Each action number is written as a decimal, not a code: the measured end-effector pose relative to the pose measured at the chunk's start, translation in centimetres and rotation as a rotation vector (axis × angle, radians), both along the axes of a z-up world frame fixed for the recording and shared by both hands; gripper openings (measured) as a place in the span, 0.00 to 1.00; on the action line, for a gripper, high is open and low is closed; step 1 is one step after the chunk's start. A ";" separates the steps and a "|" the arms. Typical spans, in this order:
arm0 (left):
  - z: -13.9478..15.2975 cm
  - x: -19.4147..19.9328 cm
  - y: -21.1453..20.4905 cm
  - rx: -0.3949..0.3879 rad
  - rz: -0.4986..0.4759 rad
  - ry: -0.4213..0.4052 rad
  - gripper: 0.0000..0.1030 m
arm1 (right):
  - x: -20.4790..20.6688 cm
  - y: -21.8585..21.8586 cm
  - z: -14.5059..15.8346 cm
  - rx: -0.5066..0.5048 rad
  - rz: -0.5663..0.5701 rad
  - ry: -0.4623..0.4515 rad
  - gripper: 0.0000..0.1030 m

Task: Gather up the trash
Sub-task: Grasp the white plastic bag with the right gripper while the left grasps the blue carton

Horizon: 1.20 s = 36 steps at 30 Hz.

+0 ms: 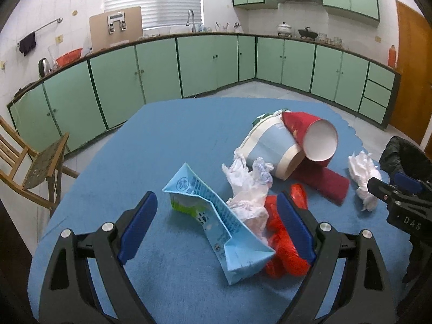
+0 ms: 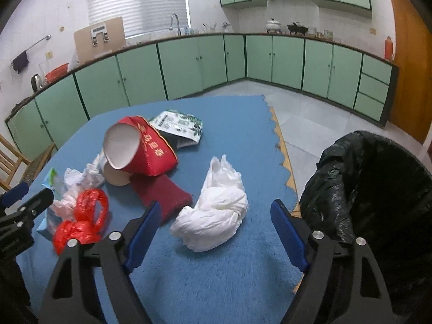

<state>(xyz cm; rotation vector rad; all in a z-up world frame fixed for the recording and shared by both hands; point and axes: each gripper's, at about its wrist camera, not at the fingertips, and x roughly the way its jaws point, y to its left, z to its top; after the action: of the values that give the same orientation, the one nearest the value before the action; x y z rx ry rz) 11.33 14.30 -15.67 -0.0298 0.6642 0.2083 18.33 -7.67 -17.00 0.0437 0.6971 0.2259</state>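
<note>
Where litter lies: two paper cups (image 1: 291, 145).

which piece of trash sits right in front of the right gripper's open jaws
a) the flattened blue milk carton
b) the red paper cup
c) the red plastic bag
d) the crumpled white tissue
d: in the right wrist view the crumpled white tissue lies on the blue table cover just ahead of the right gripper, between the lines of its open jaws, while the red plastic bag lies off to the left.
</note>
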 end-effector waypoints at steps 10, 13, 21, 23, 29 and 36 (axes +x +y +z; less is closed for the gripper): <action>-1.1 1.1 0.6 -0.027 0.009 0.036 0.84 | 1.5 0.7 -1.3 0.002 0.055 0.093 0.47; -1.3 1.2 0.8 -0.033 0.012 0.043 0.77 | 1.1 1.2 -1.0 -0.008 0.076 0.079 0.36; -1.5 1.3 2.0 -0.088 0.036 0.056 0.55 | -0.9 1.2 0.7 0.035 0.113 0.048 0.34; -1.4 1.3 2.0 -0.107 0.040 0.060 0.55 | -1.2 1.4 1.0 0.021 0.127 0.036 0.34; -0.6 0.2 1.8 -0.116 0.027 0.051 0.56 | -1.9 1.4 2.0 0.023 0.148 0.011 0.34; -0.8 -0.4 1.1 -0.120 0.001 0.070 0.42 | -2.8 1.2 2.3 0.034 0.149 0.006 0.34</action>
<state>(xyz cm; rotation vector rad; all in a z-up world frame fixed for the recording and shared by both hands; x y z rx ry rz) 10.89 15.39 -16.47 -0.1387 0.7460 0.1703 15.51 -6.44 -14.71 0.0251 0.7034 0.3811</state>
